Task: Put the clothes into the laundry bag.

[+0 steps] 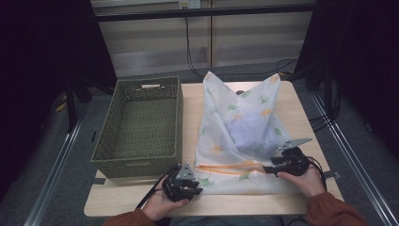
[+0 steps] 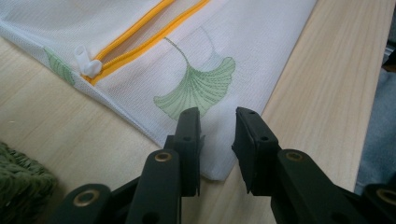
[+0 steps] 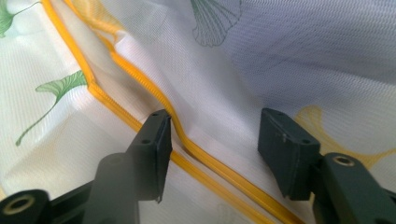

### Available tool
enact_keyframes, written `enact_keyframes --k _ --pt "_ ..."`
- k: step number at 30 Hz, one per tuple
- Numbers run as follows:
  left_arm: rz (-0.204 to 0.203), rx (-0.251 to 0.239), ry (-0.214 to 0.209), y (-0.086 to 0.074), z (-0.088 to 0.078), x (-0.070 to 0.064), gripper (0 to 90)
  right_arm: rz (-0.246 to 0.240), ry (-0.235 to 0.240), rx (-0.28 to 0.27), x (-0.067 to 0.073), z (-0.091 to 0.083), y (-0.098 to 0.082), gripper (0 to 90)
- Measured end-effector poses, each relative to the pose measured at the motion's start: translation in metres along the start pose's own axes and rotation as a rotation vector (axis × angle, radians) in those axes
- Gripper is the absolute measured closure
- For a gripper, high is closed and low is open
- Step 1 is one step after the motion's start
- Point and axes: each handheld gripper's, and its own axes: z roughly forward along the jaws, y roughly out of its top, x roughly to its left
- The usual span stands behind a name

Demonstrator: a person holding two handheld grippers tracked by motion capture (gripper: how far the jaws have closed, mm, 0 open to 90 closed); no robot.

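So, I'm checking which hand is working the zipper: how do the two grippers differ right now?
The left gripper has its jaws narrowly apart over the near corner of the mesh laundry bag, while the right gripper has its jaws spread wide. The left one sits by the white zipper pull end; the right one straddles the open orange zipper farther along. Neither presses on fabric.

I see a white mesh bag (image 1: 237, 136) with leaf prints lying at centre right of the frame on the bench (image 1: 291, 106), its orange zipper (image 1: 230, 168) running along the lower edge. A green woven basket (image 1: 143, 127) sits at centre left. My left tongs (image 1: 195, 184) rest at the bag's lower left corner; my right tongs (image 1: 267, 168) meet the zipper's right end.
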Motion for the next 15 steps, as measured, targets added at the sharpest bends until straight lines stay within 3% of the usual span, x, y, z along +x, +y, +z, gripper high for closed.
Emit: enact_keyframes --k 1,2,4,5,6,12,15 --pt "0.010 0.006 0.000 0.001 0.000 0.000 71.7 0.004 0.001 0.006 0.000 0.000 0.001 41.3" --pt "-0.027 -0.011 0.006 0.001 0.001 -0.002 72.4 -0.001 0.006 0.002 -0.001 0.001 0.001 39.7" --pt "-0.035 -0.017 0.000 0.001 0.002 -0.002 72.4 0.003 0.007 0.003 0.000 0.001 0.001 38.4" --pt "-0.044 -0.028 0.001 0.001 0.002 -0.002 72.3 0.007 0.038 0.002 0.001 -0.001 0.000 37.7" --pt "-0.045 -0.023 0.000 0.001 0.002 -0.001 71.5 0.010 0.038 -0.003 0.003 -0.002 0.000 37.5" --pt "-0.043 -0.075 0.008 0.003 -0.008 -0.002 68.8 0.006 0.056 -0.090 0.009 -0.016 0.000 39.4" --pt "-0.044 -0.136 0.003 0.009 -0.016 -0.002 62.8 -0.007 0.069 -0.151 0.010 -0.023 0.002 47.1"
